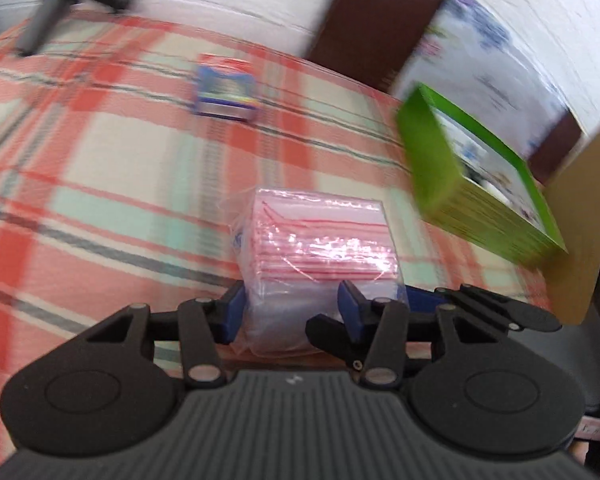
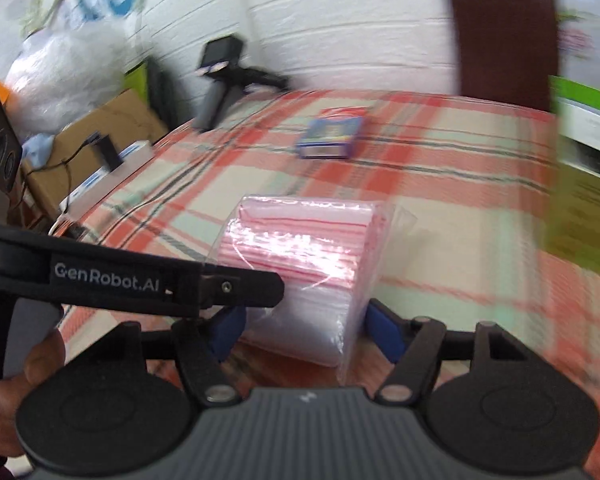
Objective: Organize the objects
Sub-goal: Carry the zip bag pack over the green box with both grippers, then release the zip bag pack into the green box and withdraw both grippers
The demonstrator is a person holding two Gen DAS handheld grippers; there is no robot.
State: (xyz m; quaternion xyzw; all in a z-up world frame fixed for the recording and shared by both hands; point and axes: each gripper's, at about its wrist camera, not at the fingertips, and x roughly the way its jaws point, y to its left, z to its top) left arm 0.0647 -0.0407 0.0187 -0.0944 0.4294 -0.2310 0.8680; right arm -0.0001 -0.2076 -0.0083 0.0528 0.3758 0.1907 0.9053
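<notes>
Your two claws have the same thing between them: a clear plastic packet of zip bags (image 1: 320, 248), a thick block of small transparent bags stacked flat, each with a thin red stripe along its seal, so the top end reads as a pink, red-lined band while the lower half is cloudy and colourless. Light glares off the wrapper across the stripes, and a loose flap of the outer film sticks out at one upper corner. In the left wrist view your left claw (image 1: 296, 312) stands partly open with its blue pads pressed on the packet's near end, one on each side, and the film bulges a little between them. In the right wrist view your right claw (image 2: 304, 328) is set a little wider on the same packet (image 2: 300, 264), blue pads against its lower sides, with the black finger of the other claw lying across its left edge. The packet sits at the near edge of the bench (image 1: 100, 160), which is covered by a red, cream and mint check cloth. Beyond the packet, toward the white wall, lies a small blue box (image 1: 226, 92) on the cloth. To the packet's right a green-edged stack of cards (image 1: 480, 176) is tilted against a brown carton. Far beyond the packet, to its left, stands a black tripod (image 2: 228, 80). Both views are smeared by motion.
</notes>
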